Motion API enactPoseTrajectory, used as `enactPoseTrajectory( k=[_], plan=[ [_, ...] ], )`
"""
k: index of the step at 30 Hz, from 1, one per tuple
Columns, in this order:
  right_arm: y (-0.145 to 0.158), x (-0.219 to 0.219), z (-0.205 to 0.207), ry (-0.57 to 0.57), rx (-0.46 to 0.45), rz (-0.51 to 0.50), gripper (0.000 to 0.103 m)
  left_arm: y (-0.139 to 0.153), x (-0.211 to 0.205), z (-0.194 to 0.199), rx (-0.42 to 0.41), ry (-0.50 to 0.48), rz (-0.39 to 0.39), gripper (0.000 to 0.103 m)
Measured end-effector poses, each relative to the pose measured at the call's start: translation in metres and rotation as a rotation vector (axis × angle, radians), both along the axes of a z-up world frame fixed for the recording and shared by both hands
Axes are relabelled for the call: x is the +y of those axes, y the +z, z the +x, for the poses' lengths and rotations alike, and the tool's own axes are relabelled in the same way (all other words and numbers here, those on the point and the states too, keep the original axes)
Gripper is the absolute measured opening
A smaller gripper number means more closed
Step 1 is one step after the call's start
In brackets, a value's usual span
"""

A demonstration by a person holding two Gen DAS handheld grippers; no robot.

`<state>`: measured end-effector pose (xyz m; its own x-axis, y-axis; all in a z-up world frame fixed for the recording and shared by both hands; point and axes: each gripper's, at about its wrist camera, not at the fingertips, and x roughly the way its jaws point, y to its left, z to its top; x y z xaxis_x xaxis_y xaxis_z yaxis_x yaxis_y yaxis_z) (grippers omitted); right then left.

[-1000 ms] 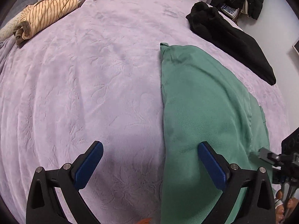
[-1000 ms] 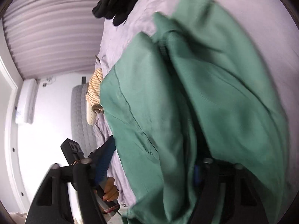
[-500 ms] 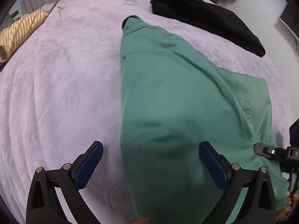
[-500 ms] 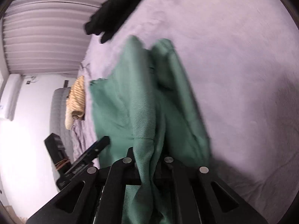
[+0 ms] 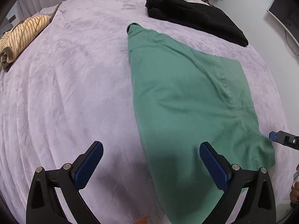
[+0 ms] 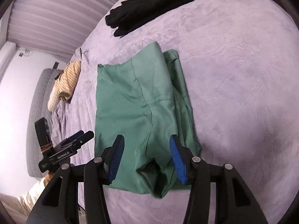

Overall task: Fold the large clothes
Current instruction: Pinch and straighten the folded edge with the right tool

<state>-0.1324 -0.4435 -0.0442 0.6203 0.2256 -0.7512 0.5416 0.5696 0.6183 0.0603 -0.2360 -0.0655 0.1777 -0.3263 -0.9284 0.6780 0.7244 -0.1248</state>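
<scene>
A green garment (image 5: 183,97) lies folded lengthwise on the lilac bedspread (image 5: 74,85), also in the right wrist view as the green garment (image 6: 138,100). My left gripper (image 5: 151,160) hovers open above its near left edge, nothing between its blue pads. My right gripper (image 6: 146,156) hangs over the garment's near end, jaws opening, the cloth lying below them and not pinched. The right gripper's fingertip (image 5: 274,136) shows at the right edge of the left wrist view; the left gripper (image 6: 82,136) shows at the left of the right wrist view.
A black garment (image 5: 194,16) lies at the far right of the bed, a striped tan garment (image 5: 20,35) at the far left. Beyond the bed stand pleated curtains (image 6: 56,15) and a white wall. A person's hand and sleeve (image 6: 43,183) hold the left gripper.
My right gripper was shut on the green cloth half a second ago; it has let go, opened and lifted back. The garment now lies flat. My left gripper shifted sideways, staying open.
</scene>
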Motion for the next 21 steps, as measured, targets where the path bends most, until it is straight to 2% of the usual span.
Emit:
enactPoseTrajectory(
  k=[1, 3, 4, 5, 9, 11, 13, 17, 19, 21],
  plan=[
    [0.001, 0.008, 0.004, 0.038, 0.038, -0.025, 0.062, -0.007, 0.004, -0.008, 0.021, 0.005, 0.019, 0.103],
    [-0.006, 0.026, 0.007, 0.094, 0.115, -0.08, 0.06, -0.023, 0.012, -0.022, 0.066, 0.018, 0.053, 0.103],
    [-0.009, 0.031, 0.005, 0.103, 0.134, -0.09, 0.035, -0.03, 0.018, -0.027, 0.084, 0.027, 0.06, 0.103],
    [-0.014, 0.034, 0.0, 0.097, 0.15, -0.088, 0.004, -0.037, 0.025, -0.033, 0.095, 0.038, 0.065, 0.103],
    [-0.049, 0.018, -0.027, -0.049, 0.191, 0.0, 0.004, -0.05, 0.043, -0.041, 0.154, 0.103, 0.027, 0.103],
    [-0.079, 0.009, -0.041, -0.12, 0.209, 0.102, 0.002, -0.056, 0.041, -0.045, 0.156, 0.122, 0.049, 0.103],
    [-0.094, 0.006, -0.051, -0.155, 0.19, 0.155, 0.001, -0.057, 0.036, -0.048, 0.143, 0.137, 0.084, 0.103],
    [-0.083, 0.006, -0.053, -0.144, 0.223, 0.142, 0.001, -0.05, 0.028, -0.055, 0.1, 0.114, 0.129, 0.103],
    [-0.063, 0.007, -0.057, -0.127, 0.246, 0.085, 0.002, -0.05, 0.028, -0.056, 0.101, 0.118, 0.137, 0.103],
    [-0.039, 0.003, -0.064, -0.138, 0.198, 0.038, 0.006, -0.05, 0.028, -0.056, 0.107, 0.128, 0.141, 0.103]
  ],
)
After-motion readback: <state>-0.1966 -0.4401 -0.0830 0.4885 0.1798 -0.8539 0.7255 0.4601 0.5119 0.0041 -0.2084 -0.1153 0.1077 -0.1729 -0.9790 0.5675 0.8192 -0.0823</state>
